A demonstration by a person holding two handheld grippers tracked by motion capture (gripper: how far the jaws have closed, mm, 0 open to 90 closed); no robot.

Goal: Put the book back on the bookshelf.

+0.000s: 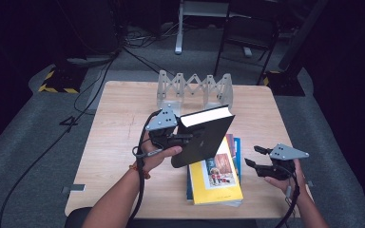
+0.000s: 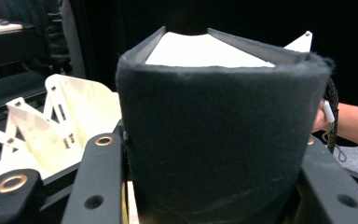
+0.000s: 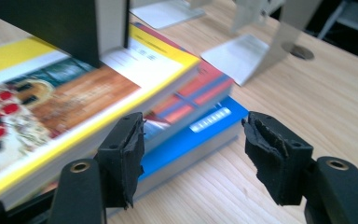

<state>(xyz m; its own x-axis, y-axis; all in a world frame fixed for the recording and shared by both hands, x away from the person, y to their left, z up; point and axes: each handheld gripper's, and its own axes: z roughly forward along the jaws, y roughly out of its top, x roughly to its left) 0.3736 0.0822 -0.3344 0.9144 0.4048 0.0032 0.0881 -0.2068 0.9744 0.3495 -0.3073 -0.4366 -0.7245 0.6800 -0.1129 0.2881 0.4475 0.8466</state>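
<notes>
While the black book [image 1: 204, 137] is gripped by the left gripper [image 1: 186, 137], it is held tilted above the book stack [image 1: 216, 178]. The right gripper [image 1: 256, 156] is held with jaws parted and empty.

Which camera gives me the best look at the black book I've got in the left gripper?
The high view: it shows the whole black book tilted above the book stack, its spine clamped in the left gripper. The left gripper view shows its spine and page tops close up. The right gripper view catches one lower corner.
</notes>
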